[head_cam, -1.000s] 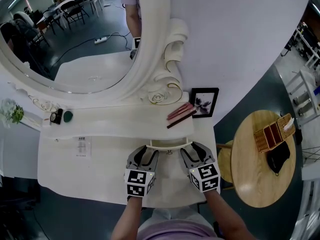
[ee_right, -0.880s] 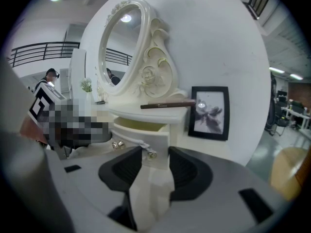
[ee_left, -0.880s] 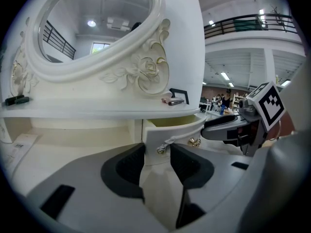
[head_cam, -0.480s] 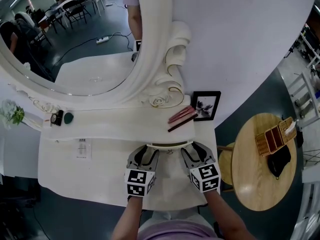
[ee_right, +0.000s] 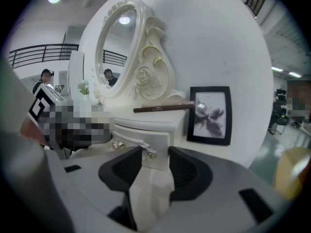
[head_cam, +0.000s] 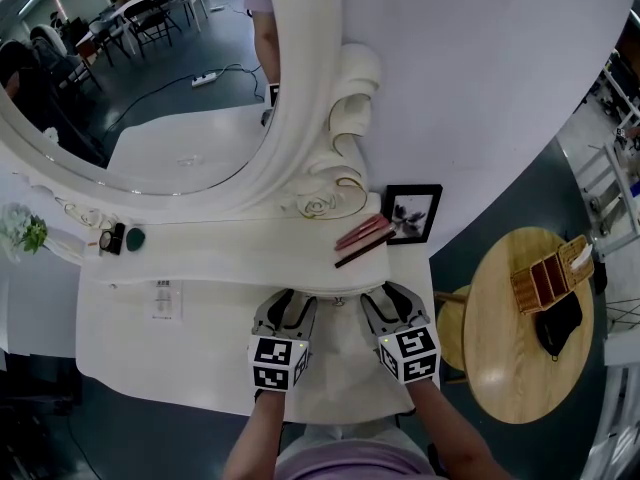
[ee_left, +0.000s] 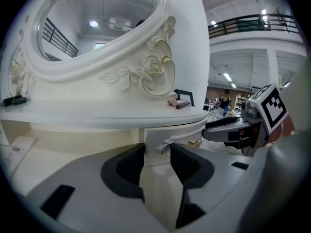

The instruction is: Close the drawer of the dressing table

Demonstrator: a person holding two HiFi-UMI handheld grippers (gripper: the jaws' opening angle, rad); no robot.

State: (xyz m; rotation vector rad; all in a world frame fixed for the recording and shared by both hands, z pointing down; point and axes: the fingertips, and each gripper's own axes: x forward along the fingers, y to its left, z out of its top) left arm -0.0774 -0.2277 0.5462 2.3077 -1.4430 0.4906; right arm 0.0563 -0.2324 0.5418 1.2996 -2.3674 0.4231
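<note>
The dressing table's drawer (head_cam: 340, 290) sits low in the centre of the head view, under the tabletop (head_cam: 220, 258). Its curved front shows only as a thin strip past the tabletop's edge. 2 claws meet it side by side: the left claw (head_cam: 287, 301) at the drawer's left end, the right claw (head_cam: 386, 296) at its right end. Each claw is spread partway and pinches nothing. In the left gripper view the left end of the drawer's handle (ee_left: 176, 140) lies between the jaw tips; in the right gripper view its right end does. At centre right of the head view, a framed picture (head_cam: 411, 211) stands and brown cosmetic pencils (head_cam: 362, 236) lie on the tabletop, below the oval mirror (head_cam: 150, 88).
</note>
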